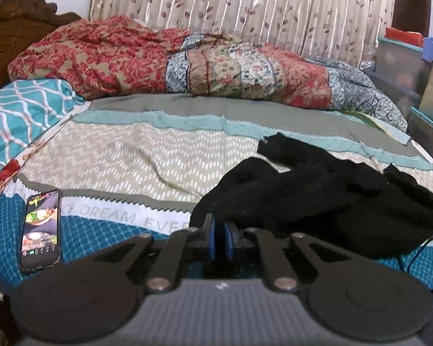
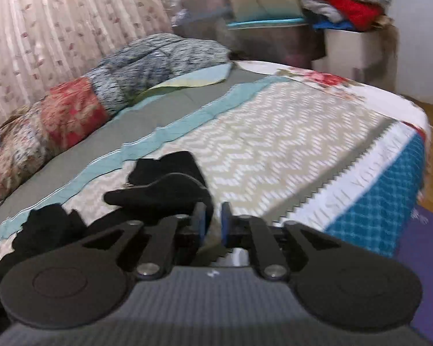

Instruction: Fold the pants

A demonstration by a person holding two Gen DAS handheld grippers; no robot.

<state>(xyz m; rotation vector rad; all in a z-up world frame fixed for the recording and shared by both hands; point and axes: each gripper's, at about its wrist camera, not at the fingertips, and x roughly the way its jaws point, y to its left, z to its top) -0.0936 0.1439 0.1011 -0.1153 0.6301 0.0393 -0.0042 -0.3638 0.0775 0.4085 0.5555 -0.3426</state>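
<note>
Pants: the black pants (image 1: 326, 201) are lying in a bunched heap on the bed cover (image 1: 130, 155), toward the right side in the left camera's view. In the right camera's view they (image 2: 158, 190) are sitting to the left and reaching up to the gripper's fingers.

Left gripper: the left gripper (image 1: 220, 238) is pointing down at the bed with its blue pads squeezed together. It is clenching nothing that I can see; the pants' edge is sitting just past its tips.

Right gripper: the right gripper (image 2: 213, 225) is holding its pads a little apart. Black cloth is lying by its left finger, but it is not pinching it.

Phone: a phone (image 1: 42, 229) is lying on the blue part of the cover with its screen glowing.

Blanket: a red flowery blanket (image 1: 164, 60) is sitting crumpled at the far side of the bed, by the curtain (image 1: 245, 14).
</note>
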